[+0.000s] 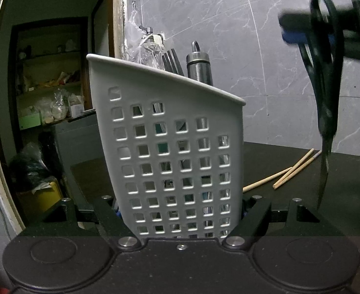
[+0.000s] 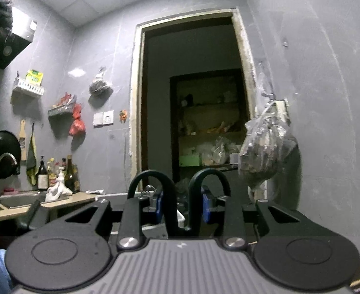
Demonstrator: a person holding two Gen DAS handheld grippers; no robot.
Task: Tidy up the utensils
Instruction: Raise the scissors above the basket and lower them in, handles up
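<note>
Left wrist view: the left gripper (image 1: 181, 210) was clamped on the base of a grey holder (image 1: 177, 152), one finger against each side wall, the jaws spread only as far as the holder's width. The holder stood upright on a dark counter (image 1: 346, 196), filling the centre of the picture; its wall was pierced with rows of square holes. Above its rim, at about 12 o'clock, rose fork tines (image 1: 172, 62) and a steel handle (image 1: 199, 69) with a ring on top. At 3 o'clock from the holder, two chopsticks (image 1: 285, 172) lay on the counter, well apart from it. At the 2 o'clock edge the right gripper (image 1: 324, 30) came in blurred, with black scissors (image 1: 324, 112) hanging from it, blades pointing down, their tip above the counter and off it. A doorway (image 1: 50, 98) with cluttered shelves showed at 9 o'clock.

Right wrist view: the right gripper (image 2: 181, 207) was partly closed, its blue pads (image 2: 159, 205) pressed on the outer sides of the scissors' (image 2: 180, 196) two handle loops, which stood up side by side at the centre. A white corner of the holder (image 2: 181, 216) peeked between the loops. At 9 o'clock sat a sink (image 2: 18, 201) with bottles (image 2: 55, 174) beside it. A plastic bag (image 2: 265, 152) hung on the wall at 3 o'clock.
</note>
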